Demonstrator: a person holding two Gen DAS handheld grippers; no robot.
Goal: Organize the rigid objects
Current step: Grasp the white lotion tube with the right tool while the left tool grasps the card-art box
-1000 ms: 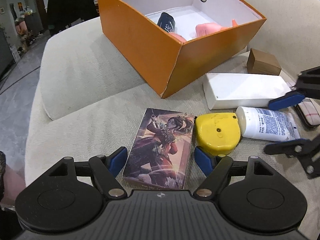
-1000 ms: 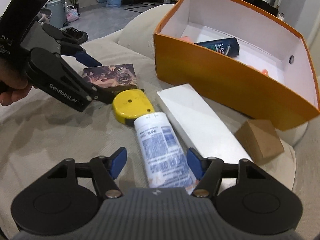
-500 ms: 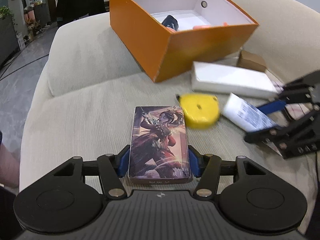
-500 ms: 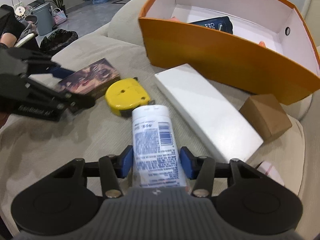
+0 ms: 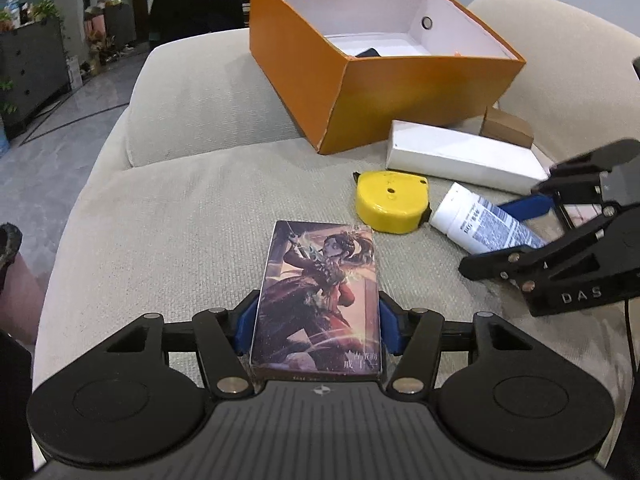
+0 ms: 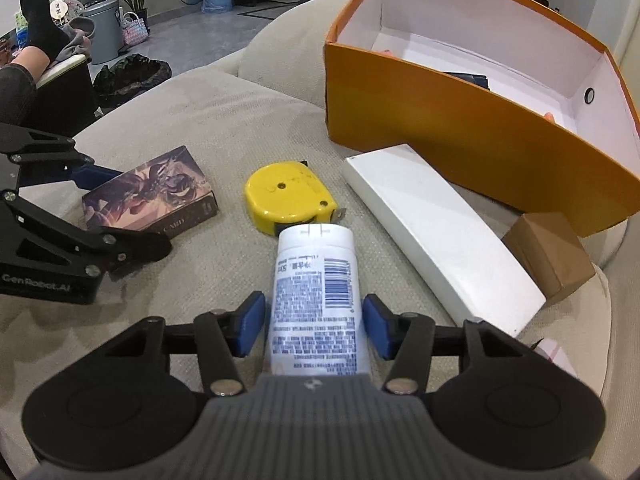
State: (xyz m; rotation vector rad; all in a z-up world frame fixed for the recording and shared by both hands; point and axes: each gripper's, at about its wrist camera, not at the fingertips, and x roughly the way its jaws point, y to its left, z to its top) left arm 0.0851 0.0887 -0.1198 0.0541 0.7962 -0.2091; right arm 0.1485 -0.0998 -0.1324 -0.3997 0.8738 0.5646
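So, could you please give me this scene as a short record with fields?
surface: beige sofa cushion
left gripper: fingers shut on the card box
right gripper: fingers opening, white tube between them
loose items: yellow tape measure, long white box, small brown box
container: orange box, open-topped, a few items inside

**Materials and finishes on the sofa**

The sofa (image 5: pixel 192 216) is beige cloth with a fine ribbed, matt weave. The orange box (image 5: pixel 400 92) is smooth matt cardboard, white inside. The card box (image 5: pixel 318 300) looks glossy, with a printed picture. The tape measure (image 6: pixel 288 196) is shiny yellow plastic. The tube (image 6: pixel 314 300) is smooth white plastic. The small brown box (image 6: pixel 550 252) is plain matt cardboard.
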